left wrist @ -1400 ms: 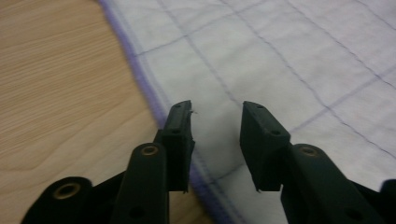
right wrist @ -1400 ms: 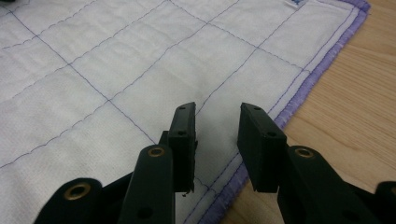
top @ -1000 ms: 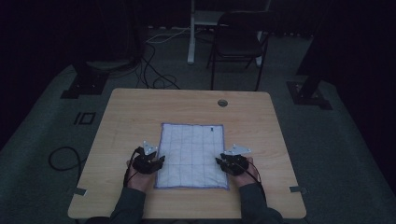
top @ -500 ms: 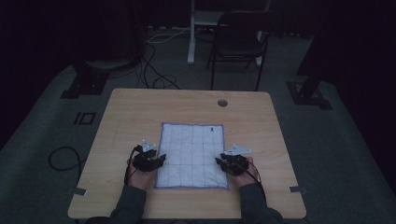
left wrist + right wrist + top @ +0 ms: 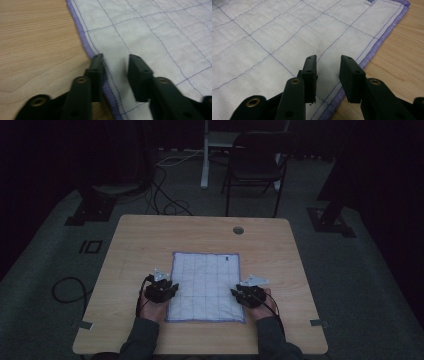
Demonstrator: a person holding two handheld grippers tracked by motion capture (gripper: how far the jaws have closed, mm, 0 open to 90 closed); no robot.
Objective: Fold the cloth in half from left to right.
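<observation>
While the whole wooden table (image 5: 150, 240) is laid out in the high view, with the white quilted cloth (image 5: 206, 285) spread flat toward its near edge, the stitching is resolved in the gripper views. The left gripper (image 5: 161, 291) is seen at the cloth's left hem and the right gripper (image 5: 248, 295) at its right hem, each held in a hand. In the left gripper view the jaws have just been closing, yet a gap remains between them; the purple hem (image 5: 86, 45) runs under the left-hand jaw, nothing being pinched. In the right gripper view the jaws are parted over the cloth (image 5: 274, 40) just inside its purple border (image 5: 384, 32), and a small label (image 5: 370, 2) is made out at the far corner. Bare wood is left beyond both side hems and behind the cloth, up to a round hole (image 5: 238, 230).
</observation>
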